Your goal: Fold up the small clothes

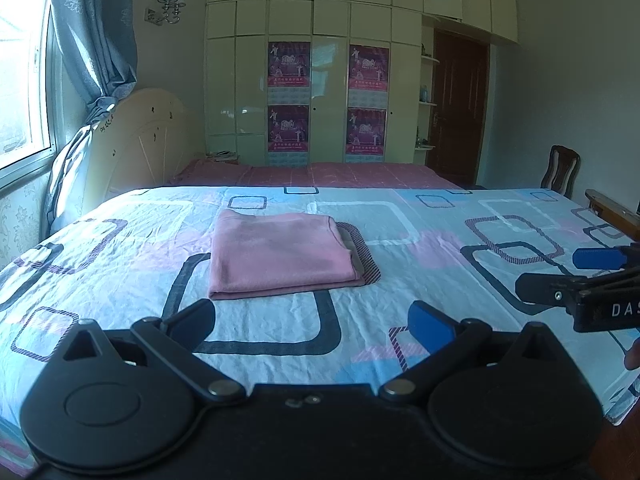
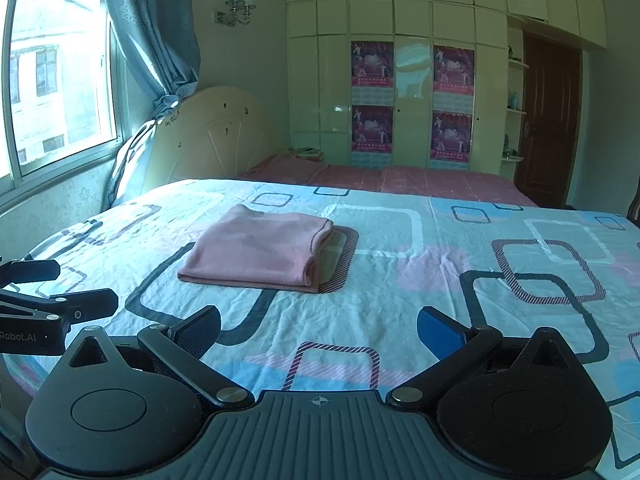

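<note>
A pink garment (image 1: pixel 280 254) lies folded into a neat rectangle on the patterned bed sheet (image 1: pixel 420 248); it also shows in the right wrist view (image 2: pixel 260 254). My left gripper (image 1: pixel 312 322) is open and empty, held back from the garment's near edge. My right gripper (image 2: pixel 318 330) is open and empty, also short of the garment and a little to its right. The right gripper (image 1: pixel 560 276) shows at the right edge of the left wrist view. The left gripper (image 2: pixel 76 290) shows at the left edge of the right wrist view.
The bed sheet (image 2: pixel 440 264) has blue, pink and dark rounded squares. A cream headboard (image 1: pixel 140 140) and curtain (image 1: pixel 96 40) stand at the left by the window. A second pink bed (image 1: pixel 320 174), wardrobe (image 1: pixel 320 60), door (image 1: pixel 460 108) and chair (image 1: pixel 560 170) lie beyond.
</note>
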